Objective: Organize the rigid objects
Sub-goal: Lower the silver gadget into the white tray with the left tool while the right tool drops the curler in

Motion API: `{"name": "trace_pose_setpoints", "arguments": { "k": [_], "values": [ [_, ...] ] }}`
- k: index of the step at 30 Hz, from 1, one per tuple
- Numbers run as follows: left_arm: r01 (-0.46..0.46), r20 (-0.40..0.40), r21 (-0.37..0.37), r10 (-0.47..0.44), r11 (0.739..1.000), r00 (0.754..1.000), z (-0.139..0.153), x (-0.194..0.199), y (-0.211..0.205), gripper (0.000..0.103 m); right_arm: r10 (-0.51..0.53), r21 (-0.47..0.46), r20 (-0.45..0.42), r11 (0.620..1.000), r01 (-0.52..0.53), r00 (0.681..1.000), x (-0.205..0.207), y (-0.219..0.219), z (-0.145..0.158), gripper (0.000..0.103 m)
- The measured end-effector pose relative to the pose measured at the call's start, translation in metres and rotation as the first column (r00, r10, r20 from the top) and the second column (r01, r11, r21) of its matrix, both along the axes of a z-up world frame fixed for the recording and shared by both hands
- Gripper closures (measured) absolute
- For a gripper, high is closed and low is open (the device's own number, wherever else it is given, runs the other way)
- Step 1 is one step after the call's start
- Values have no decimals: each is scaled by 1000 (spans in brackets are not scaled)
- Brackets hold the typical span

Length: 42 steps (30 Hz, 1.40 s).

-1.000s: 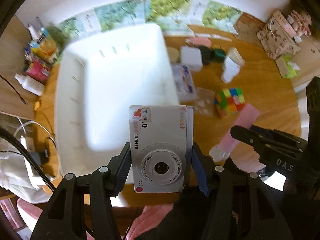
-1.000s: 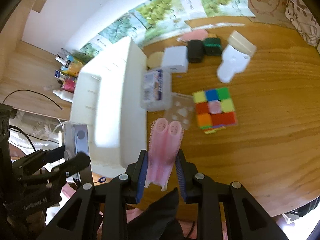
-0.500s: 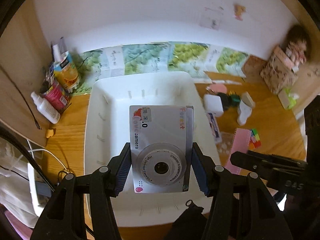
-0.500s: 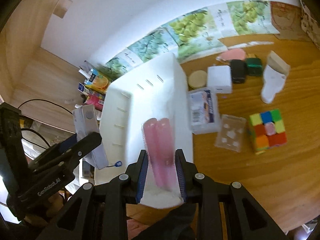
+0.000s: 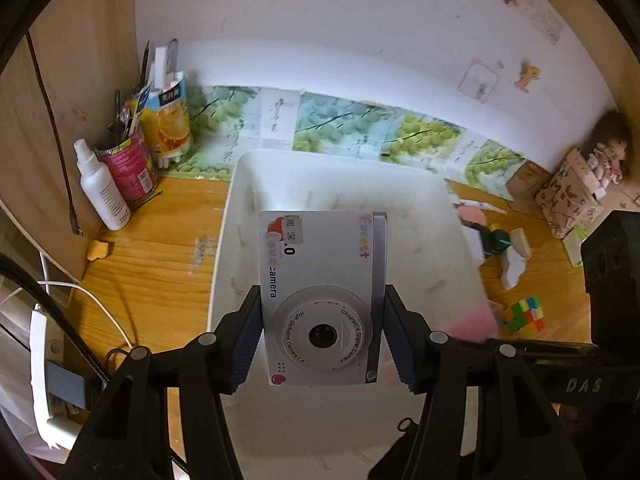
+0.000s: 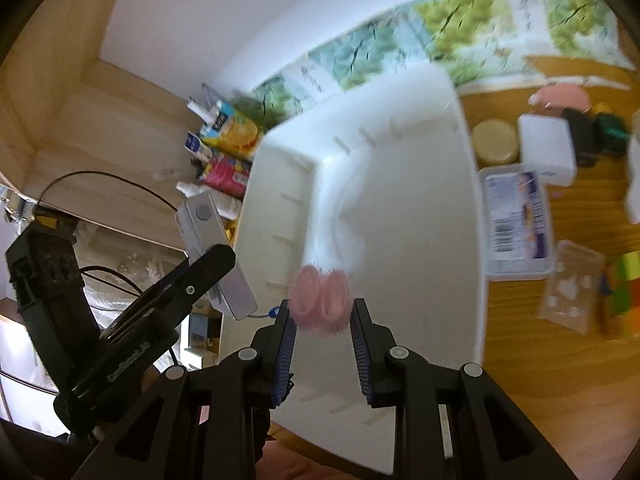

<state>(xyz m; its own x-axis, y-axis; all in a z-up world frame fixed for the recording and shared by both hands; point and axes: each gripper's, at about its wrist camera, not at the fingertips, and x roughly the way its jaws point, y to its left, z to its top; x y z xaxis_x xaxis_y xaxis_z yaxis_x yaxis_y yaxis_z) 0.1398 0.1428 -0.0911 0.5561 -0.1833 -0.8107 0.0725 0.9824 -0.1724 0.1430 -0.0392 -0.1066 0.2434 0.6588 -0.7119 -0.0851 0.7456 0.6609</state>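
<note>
Holding the camera [image 5: 322, 300] in the left gripper [image 5: 320, 338] and the pink curlers [image 6: 320, 298] in the right gripper [image 6: 322, 346], both over the bin [image 6: 400, 208], you are lowering before opening the jaws.

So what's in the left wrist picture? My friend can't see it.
The left tool grips a silver toy camera, lens facing us, over an open white bin on a wooden table. A spray bottle and juice carton stand at the back left; a colourful puzzle cube sits to the right.
</note>
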Motion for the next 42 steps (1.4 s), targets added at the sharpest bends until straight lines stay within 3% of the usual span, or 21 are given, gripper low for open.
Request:
{"name": "trace_pose_setpoints", "arguments": {
  "k": [4, 13, 15, 19, 22, 24, 34, 42],
  "values": [
    [-4, -8, 53, 5, 999, 1000, -11, 6, 4, 42, 53, -22, -56, 998, -54, 997, 12, 21, -17, 74],
    [24, -55, 53, -21, 998, 998, -25, 11, 1, 42, 96, -53, -95, 993, -101, 991, 13, 42, -27, 69],
    [25, -63, 53, -21, 998, 998, -26, 10, 0, 42, 85, -57, -87, 994, -90, 993, 11, 39, -25, 56],
    [14, -53, 54, -12, 998, 999, -22, 5, 1, 37, 66, -61, -68, 996, -70, 996, 8, 34, -21, 42],
    [-11, 11, 62, 10, 998, 1000, -10, -1, 3, 25, 53, -48, -45, 997, -55, 998, 4, 31, -16, 34],
    [-13, 43, 51, 11, 999, 999, -3, -6, 4, 24, 34, -36, -29, 999, -35, 999, 2, 27, -14, 25],
    [-35, 169, 87, 20, 996, 985, 27, -37, -5, 24, -18, 10, 98, 1000, 18, 995, -18, 11, 10, 22],
    [-82, 256, 47, 68, 995, 964, 51, -62, -10, 22, -41, -23, 302, 998, 51, 953, -44, 0, 38, 22]
  ]
}}
